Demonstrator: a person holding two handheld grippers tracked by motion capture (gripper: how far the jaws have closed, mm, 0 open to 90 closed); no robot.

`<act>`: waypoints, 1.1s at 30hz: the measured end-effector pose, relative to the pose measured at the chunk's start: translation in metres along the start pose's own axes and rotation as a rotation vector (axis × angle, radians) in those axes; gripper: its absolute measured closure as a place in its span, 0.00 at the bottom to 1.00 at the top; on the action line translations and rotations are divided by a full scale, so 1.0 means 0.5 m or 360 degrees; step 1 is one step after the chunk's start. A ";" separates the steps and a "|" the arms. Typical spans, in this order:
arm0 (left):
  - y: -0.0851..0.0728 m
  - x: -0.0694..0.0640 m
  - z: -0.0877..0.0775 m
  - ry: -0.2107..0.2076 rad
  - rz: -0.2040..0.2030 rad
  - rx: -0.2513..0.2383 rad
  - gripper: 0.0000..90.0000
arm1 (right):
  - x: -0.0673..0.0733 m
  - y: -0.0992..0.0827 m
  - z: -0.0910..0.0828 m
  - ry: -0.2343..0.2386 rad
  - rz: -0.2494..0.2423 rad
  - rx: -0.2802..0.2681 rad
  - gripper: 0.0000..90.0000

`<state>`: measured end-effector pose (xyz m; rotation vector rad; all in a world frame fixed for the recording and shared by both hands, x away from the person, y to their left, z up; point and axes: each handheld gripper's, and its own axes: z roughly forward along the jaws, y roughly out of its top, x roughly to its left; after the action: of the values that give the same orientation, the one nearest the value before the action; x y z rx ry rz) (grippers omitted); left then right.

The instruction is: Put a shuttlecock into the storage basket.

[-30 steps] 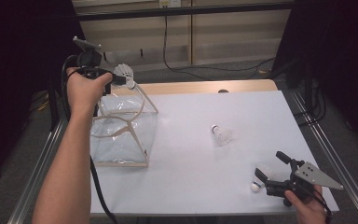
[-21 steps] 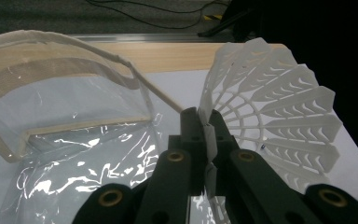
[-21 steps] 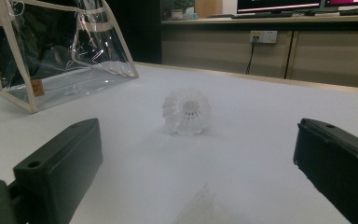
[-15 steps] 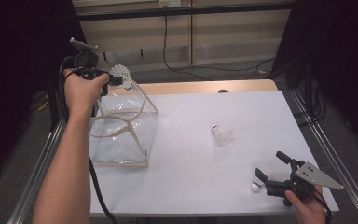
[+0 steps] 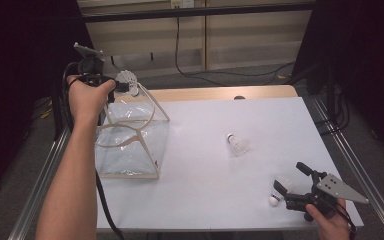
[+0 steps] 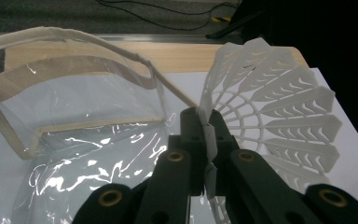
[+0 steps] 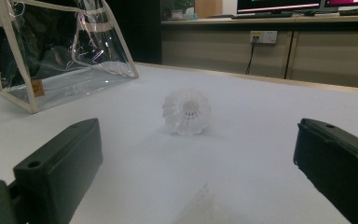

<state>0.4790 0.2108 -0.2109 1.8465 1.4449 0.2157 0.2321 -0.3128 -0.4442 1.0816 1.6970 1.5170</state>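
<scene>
White tabletop (image 5: 210, 150) fills the scene, with a clear bag (image 5: 130, 145) standing open at its left side and dark curtains around the frame. Above the bag's mouth the left gripper (image 5: 121, 86) is clenched on the skirt of a white shuttlecock (image 6: 270, 102), pinched edge-on between its jaws. At the near right corner the right gripper (image 5: 292, 187) rests with jaws spread wide, a second shuttlecock (image 5: 278, 192) lying between them, and a third (image 5: 236, 143) lies mid-table.

Left tongs (image 5: 121, 86) pinch a shuttlecock (image 5: 128, 81) above the clear bag (image 5: 130, 145) at ten o'clock; right tongs (image 5: 291, 185), apparently open, flank another shuttlecock (image 5: 278, 192) at five.
</scene>
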 end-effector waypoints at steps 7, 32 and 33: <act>-0.002 0.006 0.002 0.0011 -0.0007 -0.0005 0.99 | 0.000 0.000 0.000 0.0000 -0.0002 0.0001 0.01; -0.005 0.029 0.018 0.0068 -0.0021 0.0007 0.99 | -0.001 -0.001 0.000 -0.0001 0.0003 0.0003 0.01; -0.004 0.029 0.018 0.0068 -0.0021 0.0006 0.99 | -0.001 -0.001 0.000 -0.0003 -0.0001 0.0004 0.01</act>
<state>0.4875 0.2198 -0.2232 1.8450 1.4871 0.2479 0.2323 -0.3134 -0.4447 1.0837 1.6982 1.5134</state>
